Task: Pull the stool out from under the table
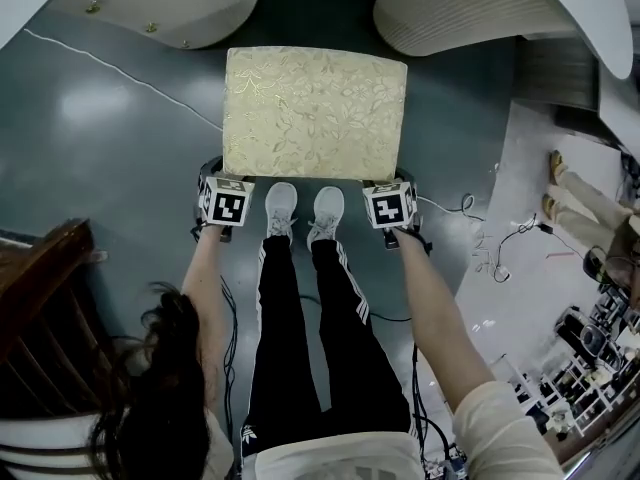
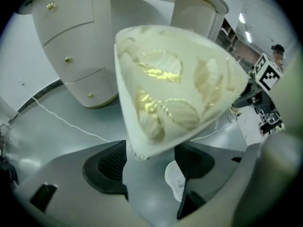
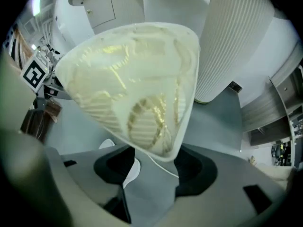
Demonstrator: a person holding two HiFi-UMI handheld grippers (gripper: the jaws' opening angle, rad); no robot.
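Sneakers [image 1: 281, 208] in white and black striped trousers [image 1: 335, 338] mark where the person stands on a glossy grey floor [image 1: 110, 178]. Just past the toes, the left tongs [image 2: 150, 162] and the right tongs [image 3: 156, 167] point down, each clenched wide on a near corner of the stool [image 1: 314, 113], whose cream cushion is patterned with gold leaves. The stool stands on open floor, out from beneath the white bench [image 1: 598, 13], facing the gap between a drawer pedestal with gold knobs [image 1: 160, 8] and a ribbed round pedestal [image 1: 460, 13]. A thin white cord [image 1: 120, 73] crosses the floor at left. Dark wooden furniture [image 1: 45, 288] sits at the left edge. At right, a second person's legs [image 1: 585, 203] stretch over a pale mat [image 1: 520, 298] strewn with black wires [image 1: 500, 248].
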